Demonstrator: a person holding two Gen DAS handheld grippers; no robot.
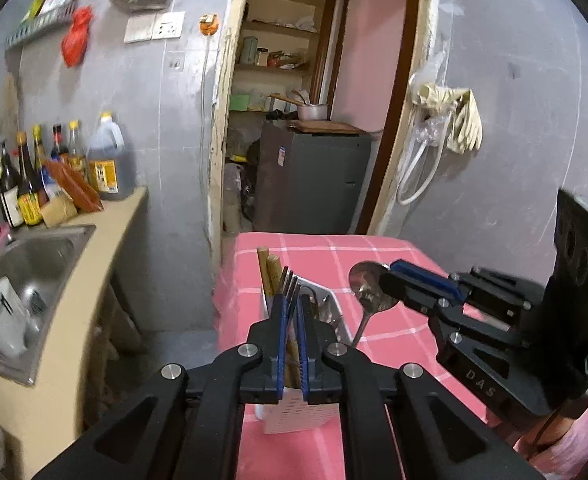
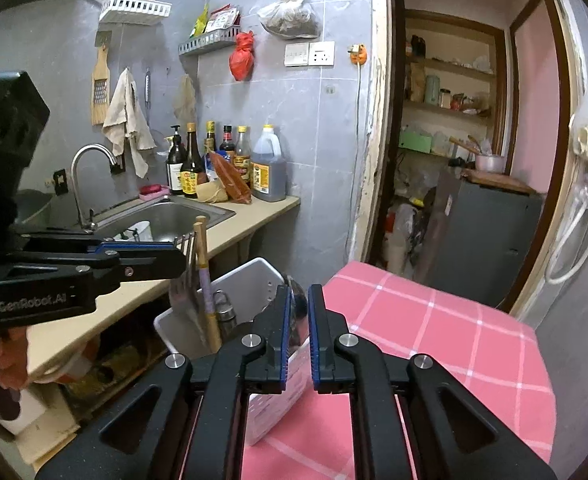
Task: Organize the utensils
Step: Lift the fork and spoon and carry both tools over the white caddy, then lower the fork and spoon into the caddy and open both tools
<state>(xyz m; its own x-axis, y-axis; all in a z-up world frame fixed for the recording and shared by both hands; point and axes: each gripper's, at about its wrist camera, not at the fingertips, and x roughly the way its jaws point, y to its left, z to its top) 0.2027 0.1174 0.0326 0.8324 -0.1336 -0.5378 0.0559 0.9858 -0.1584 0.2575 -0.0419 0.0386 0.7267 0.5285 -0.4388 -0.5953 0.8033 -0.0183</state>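
- Two grippers are hovering over a white holder (image 2: 253, 280) on the pink cloth (image 2: 434, 320).
- Left gripper (image 1: 289, 304) is clamping a fork (image 1: 287, 280).
- Right gripper (image 2: 300, 300) is pinching a spoon (image 1: 368, 286).

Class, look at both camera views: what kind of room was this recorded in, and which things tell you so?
Most likely a small home kitchen. A stainless steel sink with a curved tap sits in a beige counter, dark sauce and oil bottles stand against the grey tiled wall, and a white utensil holder rests on a pink checked tablecloth.
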